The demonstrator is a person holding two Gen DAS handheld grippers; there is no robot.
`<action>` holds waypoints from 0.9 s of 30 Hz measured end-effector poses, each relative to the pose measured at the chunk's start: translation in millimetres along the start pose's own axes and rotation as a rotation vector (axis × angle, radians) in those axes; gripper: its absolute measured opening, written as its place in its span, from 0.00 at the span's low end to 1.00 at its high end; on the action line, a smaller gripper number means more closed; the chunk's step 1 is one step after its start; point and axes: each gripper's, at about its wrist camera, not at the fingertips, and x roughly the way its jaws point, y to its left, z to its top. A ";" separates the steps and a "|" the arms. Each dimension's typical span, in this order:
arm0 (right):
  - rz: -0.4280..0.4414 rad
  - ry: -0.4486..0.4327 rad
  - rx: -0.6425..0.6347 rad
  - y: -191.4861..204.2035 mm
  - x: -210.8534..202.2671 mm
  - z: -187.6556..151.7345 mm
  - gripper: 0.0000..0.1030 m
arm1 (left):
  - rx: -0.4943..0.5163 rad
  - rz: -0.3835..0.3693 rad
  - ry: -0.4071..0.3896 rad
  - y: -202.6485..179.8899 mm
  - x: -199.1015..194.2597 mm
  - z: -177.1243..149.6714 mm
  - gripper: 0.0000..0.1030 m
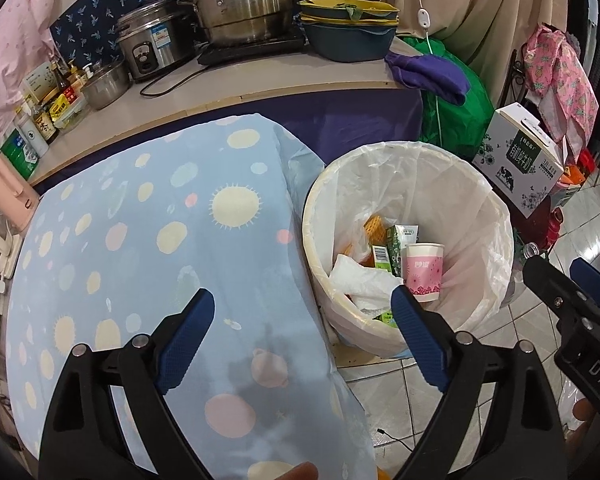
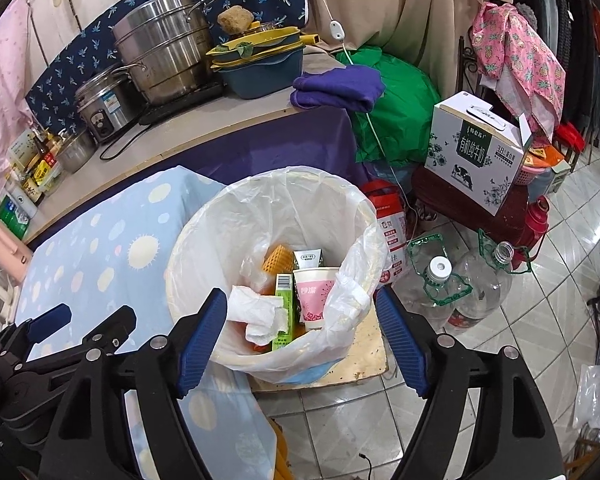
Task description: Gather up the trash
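A round bin with a white plastic liner stands on the floor beside the blue dotted tablecloth. Inside lie a pink paper cup, green cartons, a crumpled white tissue and an orange mesh piece. My left gripper is open and empty above the table's edge, beside the bin. My right gripper is open and empty above the bin's near rim.
A counter at the back holds steel pots, a rice cooker, basins and bottles. A milk box, green bag and clear plastic jugs stand on the tiled floor to the bin's right.
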 end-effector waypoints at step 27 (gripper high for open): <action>-0.022 0.010 -0.025 -1.5 8.5 3.5 0.73 | 0.008 0.014 -0.002 -11.1 3.4 6.7 0.83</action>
